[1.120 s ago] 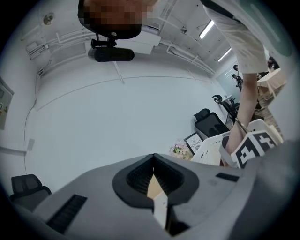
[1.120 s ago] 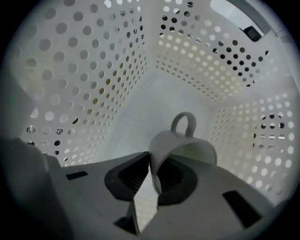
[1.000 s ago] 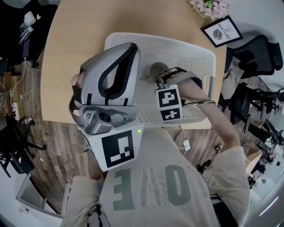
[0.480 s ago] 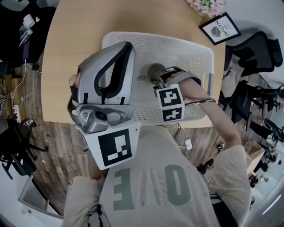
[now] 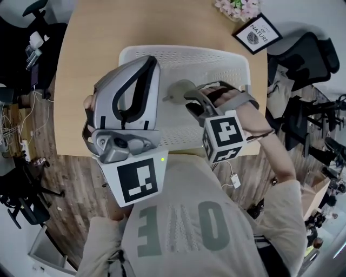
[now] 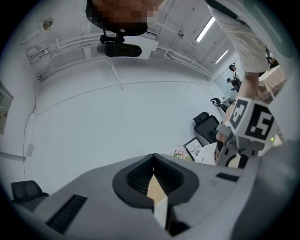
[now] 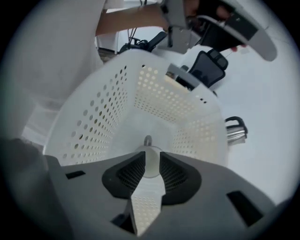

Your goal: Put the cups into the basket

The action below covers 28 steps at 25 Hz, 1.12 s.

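A grey cup (image 5: 181, 88) with a small handle lies on the floor of the white perforated basket (image 5: 184, 50). My right gripper (image 5: 193, 104) hangs above it and points steeply down. In the right gripper view the cup (image 7: 149, 164) shows through the gap between the jaws of the right gripper (image 7: 152, 154), well below them. These jaws stand open and have just been closing a little, with nothing between them. My left gripper (image 5: 145, 64) is held level over the basket's left side. In the left gripper view its jaws (image 6: 153, 159) meet at the tips, with nothing in them.
The basket stands near the front edge of a wooden table (image 5: 92, 43). A framed picture (image 5: 255, 33) and pink flowers (image 5: 235, 8) are at the table's far right corner. Office chairs (image 5: 303, 54) stand to the right. A shiny metal thing with a dark handle (image 7: 236, 130) shows outside the basket wall (image 7: 93, 117).
My right gripper has let go of the cup and lifted up and back toward me. The cup stays on the basket floor. My left gripper has barely risen.
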Each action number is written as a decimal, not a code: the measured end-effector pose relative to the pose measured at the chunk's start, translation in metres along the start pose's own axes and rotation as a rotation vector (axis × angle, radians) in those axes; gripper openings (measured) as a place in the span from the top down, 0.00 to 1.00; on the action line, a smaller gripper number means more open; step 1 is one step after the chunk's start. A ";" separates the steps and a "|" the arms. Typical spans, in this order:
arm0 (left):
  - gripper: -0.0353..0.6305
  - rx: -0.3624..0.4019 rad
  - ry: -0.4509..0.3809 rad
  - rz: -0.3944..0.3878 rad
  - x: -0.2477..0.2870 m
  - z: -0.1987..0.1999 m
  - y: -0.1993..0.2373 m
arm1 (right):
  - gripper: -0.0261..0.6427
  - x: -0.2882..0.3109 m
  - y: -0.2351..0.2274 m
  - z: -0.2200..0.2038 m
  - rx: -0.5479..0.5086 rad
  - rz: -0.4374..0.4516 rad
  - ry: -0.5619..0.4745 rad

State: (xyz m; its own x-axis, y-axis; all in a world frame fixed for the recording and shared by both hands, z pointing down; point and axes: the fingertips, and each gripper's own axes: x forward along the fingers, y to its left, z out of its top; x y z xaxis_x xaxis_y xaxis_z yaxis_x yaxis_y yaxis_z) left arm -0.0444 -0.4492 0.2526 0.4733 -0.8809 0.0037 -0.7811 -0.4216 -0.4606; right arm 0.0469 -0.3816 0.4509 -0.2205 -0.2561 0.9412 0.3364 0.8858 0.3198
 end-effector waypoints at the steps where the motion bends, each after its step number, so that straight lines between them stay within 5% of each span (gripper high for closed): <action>1: 0.93 0.007 -0.012 -0.003 -0.001 0.006 -0.003 | 0.84 -0.012 -0.011 0.001 0.028 -0.067 -0.022; 8: 0.93 0.043 -0.093 -0.018 -0.015 0.046 -0.006 | 0.95 -0.123 -0.072 0.020 0.360 -0.496 -0.312; 14: 0.93 0.010 -0.138 -0.034 -0.023 0.070 -0.015 | 0.96 -0.214 -0.090 0.000 0.904 -0.928 -0.808; 18: 0.93 -0.006 -0.140 -0.066 -0.026 0.078 -0.035 | 0.96 -0.219 -0.070 -0.012 0.999 -0.989 -0.829; 28: 0.93 0.067 -0.148 -0.098 -0.029 0.090 -0.056 | 0.96 -0.226 -0.056 -0.021 0.991 -1.024 -0.817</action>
State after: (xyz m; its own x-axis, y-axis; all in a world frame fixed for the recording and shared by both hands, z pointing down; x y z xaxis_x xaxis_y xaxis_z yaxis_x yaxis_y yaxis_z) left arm 0.0218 -0.3805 0.1986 0.6041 -0.7932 -0.0766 -0.7017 -0.4840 -0.5228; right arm 0.0971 -0.3809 0.2225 -0.4730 -0.8810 -0.0126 -0.8562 0.4562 0.2424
